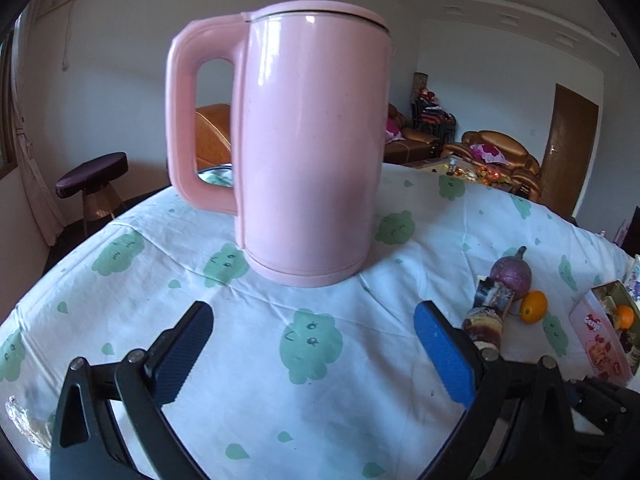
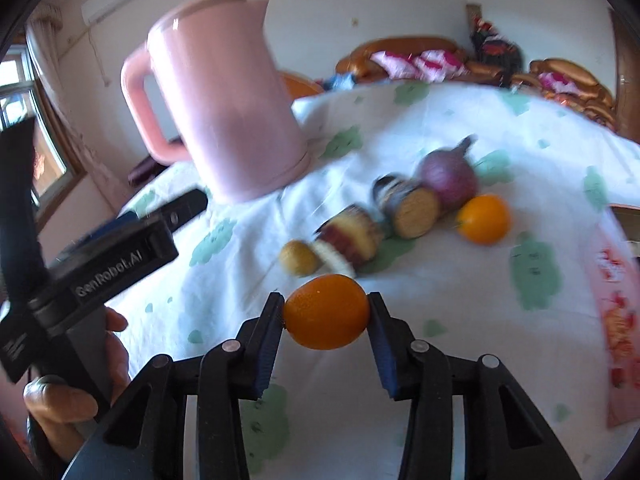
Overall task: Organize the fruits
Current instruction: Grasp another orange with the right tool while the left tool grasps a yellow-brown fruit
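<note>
My right gripper [image 2: 326, 316] is shut on a small orange [image 2: 326, 312], with a pad pressed against each side, just above the cloth. Beyond it lie a small yellow-brown fruit [image 2: 298, 257], a second orange [image 2: 484, 219] and a purple fruit with a stem [image 2: 448, 178]. In the left wrist view the same purple fruit [image 1: 511, 274] and orange [image 1: 533, 307] lie to the right. My left gripper [image 1: 316, 344] is open and empty, facing the pink kettle [image 1: 312, 140].
Two patterned cylinders [image 2: 348, 242] [image 2: 412, 204] lie on their sides among the fruits. A pink tin box [image 1: 596, 328] at the right table edge holds an orange [image 1: 625, 316]. A hand [image 2: 60, 400] grips the left tool's handle. White cloth with green prints [image 1: 312, 344] covers the table.
</note>
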A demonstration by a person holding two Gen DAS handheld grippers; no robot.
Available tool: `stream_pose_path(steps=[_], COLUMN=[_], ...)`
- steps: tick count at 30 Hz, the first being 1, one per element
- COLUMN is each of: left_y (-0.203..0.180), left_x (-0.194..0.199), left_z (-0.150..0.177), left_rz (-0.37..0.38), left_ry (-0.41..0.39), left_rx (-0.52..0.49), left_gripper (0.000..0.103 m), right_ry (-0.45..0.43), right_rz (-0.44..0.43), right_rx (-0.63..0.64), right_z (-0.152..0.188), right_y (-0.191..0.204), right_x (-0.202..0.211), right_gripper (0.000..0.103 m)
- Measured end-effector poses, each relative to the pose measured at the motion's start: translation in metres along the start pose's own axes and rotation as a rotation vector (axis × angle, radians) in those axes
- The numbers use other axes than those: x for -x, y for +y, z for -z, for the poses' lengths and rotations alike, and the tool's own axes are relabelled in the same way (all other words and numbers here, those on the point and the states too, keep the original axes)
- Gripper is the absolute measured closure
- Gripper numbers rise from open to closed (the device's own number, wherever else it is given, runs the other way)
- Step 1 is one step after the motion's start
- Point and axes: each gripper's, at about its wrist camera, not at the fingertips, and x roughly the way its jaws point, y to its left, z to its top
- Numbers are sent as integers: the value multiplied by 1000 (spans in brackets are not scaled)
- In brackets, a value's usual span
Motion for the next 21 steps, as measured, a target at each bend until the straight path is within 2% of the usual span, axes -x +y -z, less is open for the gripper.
stream_pose_path(steps=[3, 4, 6, 8, 12, 15, 20, 21], left_y=[-16, -23, -38, -52, -77, -78, -74, -74], left_x=[-11, -14, -15, -16, -31, -50, -54, -52], left_z=[5, 7, 10, 13, 19, 17, 13, 14], left_rz=[94, 118, 170, 188, 196, 197, 192, 198], left_ry=[81, 107, 132, 149, 231, 310, 302, 299], left_rx=[-55, -81, -148, -207, -312, -282, -262, -262], left_gripper=[1, 5, 13, 16, 39, 49, 60, 72], right_ry=[-97, -117, -138, -137, -128, -132, -121, -124], right_rz=[23, 23, 22, 15, -1, -6, -10, -9], right_rx=[-84, -110, -141, -155, -159, -148, -154, -155], right_z=[4, 5, 7, 7, 6, 8, 7, 8], right_y=[-25, -31, -41, -46, -47, -46, -48, -49], right_x=[24, 29, 35, 36, 35, 40, 37, 37], right_gripper=[59, 59, 59, 59, 59, 59, 59, 59])
